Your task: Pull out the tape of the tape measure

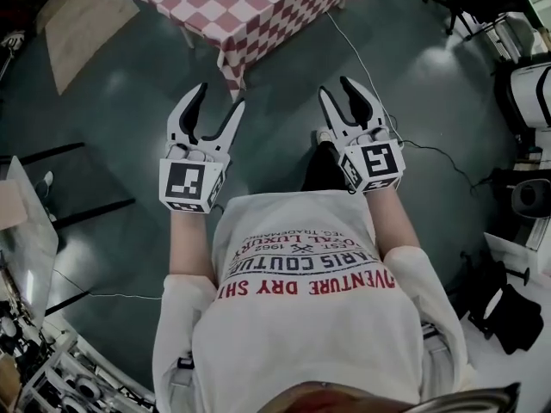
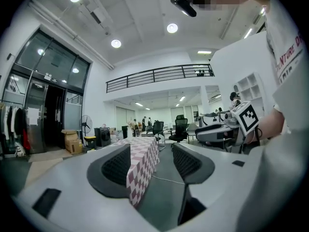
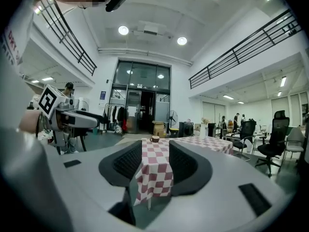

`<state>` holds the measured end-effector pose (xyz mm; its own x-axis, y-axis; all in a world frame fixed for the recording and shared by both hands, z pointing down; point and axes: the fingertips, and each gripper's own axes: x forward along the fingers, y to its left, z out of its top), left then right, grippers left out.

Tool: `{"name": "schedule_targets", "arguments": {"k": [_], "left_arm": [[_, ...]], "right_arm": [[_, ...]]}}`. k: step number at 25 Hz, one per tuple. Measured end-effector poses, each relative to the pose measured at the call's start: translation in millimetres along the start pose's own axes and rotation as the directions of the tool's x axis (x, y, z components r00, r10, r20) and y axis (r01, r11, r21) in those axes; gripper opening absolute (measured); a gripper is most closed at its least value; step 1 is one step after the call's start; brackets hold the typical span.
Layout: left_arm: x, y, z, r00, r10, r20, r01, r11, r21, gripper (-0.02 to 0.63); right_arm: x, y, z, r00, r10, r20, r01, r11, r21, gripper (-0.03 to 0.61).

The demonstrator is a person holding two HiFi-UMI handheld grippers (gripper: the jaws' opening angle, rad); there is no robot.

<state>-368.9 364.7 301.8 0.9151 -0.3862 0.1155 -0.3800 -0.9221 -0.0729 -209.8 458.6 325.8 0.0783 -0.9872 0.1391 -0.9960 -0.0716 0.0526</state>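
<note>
Grey floor (image 1: pixel 129 127), checkered table (image 1: pixel 258 15) dead ahead at 12 o'clock. Both spread and empty: left gripper (image 1: pixel 219 95), right gripper (image 1: pixel 337 86). Can't spot the tape measure, guessing it's up there; left one's nearer the corner.

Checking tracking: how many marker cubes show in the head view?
2. One marker cube sits on the left gripper, the other on the right gripper; none seems hidden.
</note>
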Motion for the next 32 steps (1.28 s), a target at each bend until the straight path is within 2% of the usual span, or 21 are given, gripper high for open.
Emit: {"name": "schedule_targets", "arguments": {"k": [4, 10, 15, 20, 26, 32], "left_arm": [[63, -6, -8, 0.997, 0.062, -0.048, -0.062, 0.998, 0.0, 0.282], [142, -8, -2, 0.977, 0.181, -0.108, -0.183, 0.983, -0.008, 0.282], [214, -4, 1, 0.948, 0.292, -0.129, -0.297, 0.955, -0.02, 0.282], [267, 5, -6, 0.911, 0.371, -0.178, -0.388, 0.919, -0.066, 0.282], [300, 24, -14, 0.876, 0.422, -0.233, -0.448, 0.891, -0.072, 0.282], [332, 69, -21, 0.867, 0.443, -0.229, -0.471, 0.878, -0.083, 0.282]], "right_arm": [[38, -61, -15, 0.997, 0.077, -0.014, -0.076, 0.997, 0.024, 0.172], [96, -136, -9, 0.973, 0.23, -0.017, -0.229, 0.973, 0.029, 0.172], [141, -200, -17, 0.934, 0.353, -0.058, -0.353, 0.935, 0.013, 0.17], [185, -259, -18, 0.906, 0.418, -0.073, -0.417, 0.909, 0.024, 0.17], [237, -285, -21, 0.87, 0.486, -0.08, -0.481, 0.874, 0.069, 0.17], [301, -283, -13, 0.853, 0.515, -0.081, -0.513, 0.857, 0.049, 0.17]]}}
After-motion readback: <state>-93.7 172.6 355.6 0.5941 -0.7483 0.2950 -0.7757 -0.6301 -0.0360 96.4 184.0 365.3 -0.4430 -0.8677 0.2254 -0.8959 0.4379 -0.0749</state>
